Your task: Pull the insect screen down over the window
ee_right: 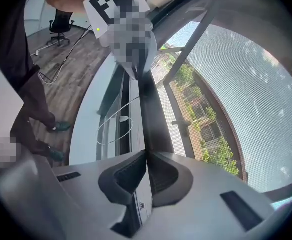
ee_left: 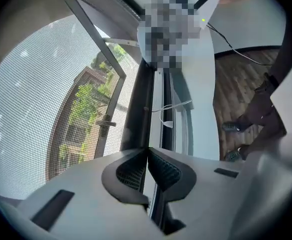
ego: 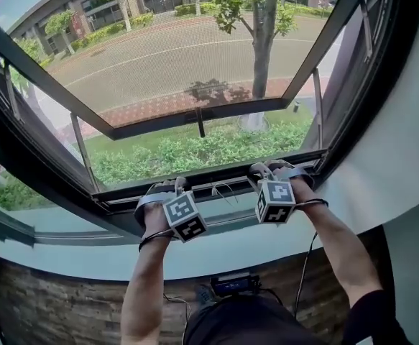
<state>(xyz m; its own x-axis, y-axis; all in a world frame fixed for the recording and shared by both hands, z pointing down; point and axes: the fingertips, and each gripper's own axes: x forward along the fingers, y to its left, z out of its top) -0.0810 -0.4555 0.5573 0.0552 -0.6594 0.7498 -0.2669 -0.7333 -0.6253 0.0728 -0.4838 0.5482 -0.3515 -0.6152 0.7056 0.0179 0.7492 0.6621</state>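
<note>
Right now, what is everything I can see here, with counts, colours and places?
insect screen: one, grey mesh, drawn over the window opening
bottom bar: one, dark, low near the sill
pull cord: one, white, looped beside the bar
window frame: one, black, around the opening
window sill: one, white, below the frame
office chair: one, black, on the wood floor behind
left hand-held gripper: one, grey, shut on the bottom bar
right hand-held gripper: one, grey, shut on the bottom bar
</note>
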